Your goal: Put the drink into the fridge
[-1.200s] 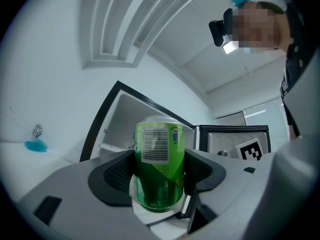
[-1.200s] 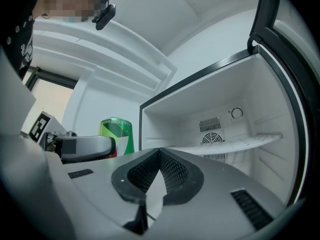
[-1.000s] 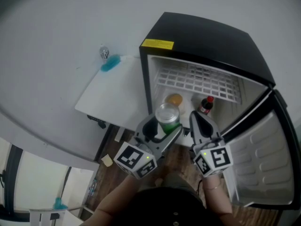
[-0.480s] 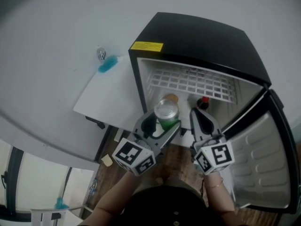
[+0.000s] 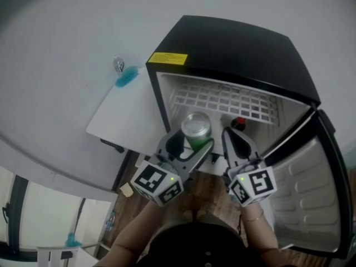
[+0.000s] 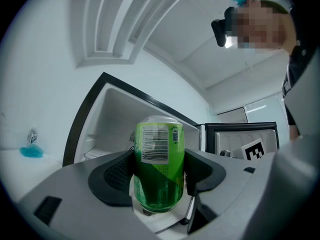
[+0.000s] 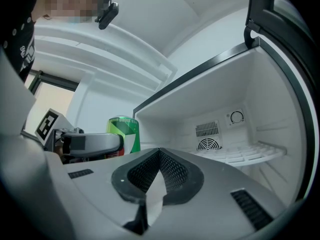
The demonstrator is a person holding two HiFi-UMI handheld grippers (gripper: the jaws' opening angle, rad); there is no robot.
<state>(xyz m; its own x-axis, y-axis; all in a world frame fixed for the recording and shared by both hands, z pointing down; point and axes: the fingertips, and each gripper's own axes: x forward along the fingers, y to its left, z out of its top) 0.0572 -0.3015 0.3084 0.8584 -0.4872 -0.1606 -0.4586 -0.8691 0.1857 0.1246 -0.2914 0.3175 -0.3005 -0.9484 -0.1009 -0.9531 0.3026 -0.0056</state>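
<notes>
A green drink can (image 5: 196,130) (image 6: 158,168) stands upright between the jaws of my left gripper (image 5: 188,140) (image 6: 159,171), which is shut on it. The can (image 7: 124,133) is held at the mouth of the small black fridge (image 5: 239,40), whose door (image 5: 308,193) swings open to the right. My right gripper (image 5: 236,143) (image 7: 159,171) is beside it, just right of the can, jaws shut with nothing between them. Inside the fridge a white wire shelf (image 5: 222,100) runs across, and a dark bottle with a red cap (image 5: 238,123) stands below it.
A white table (image 5: 125,110) adjoins the fridge's left side, with a blue object (image 5: 125,77) near the wall. The fridge's back wall has a vent and a dial (image 7: 237,117). Wooden floor (image 5: 125,207) lies below.
The can in my left gripper has moved forward to the fridge opening and now covers the orange-lidded item inside. The right gripper has moved along with it.
</notes>
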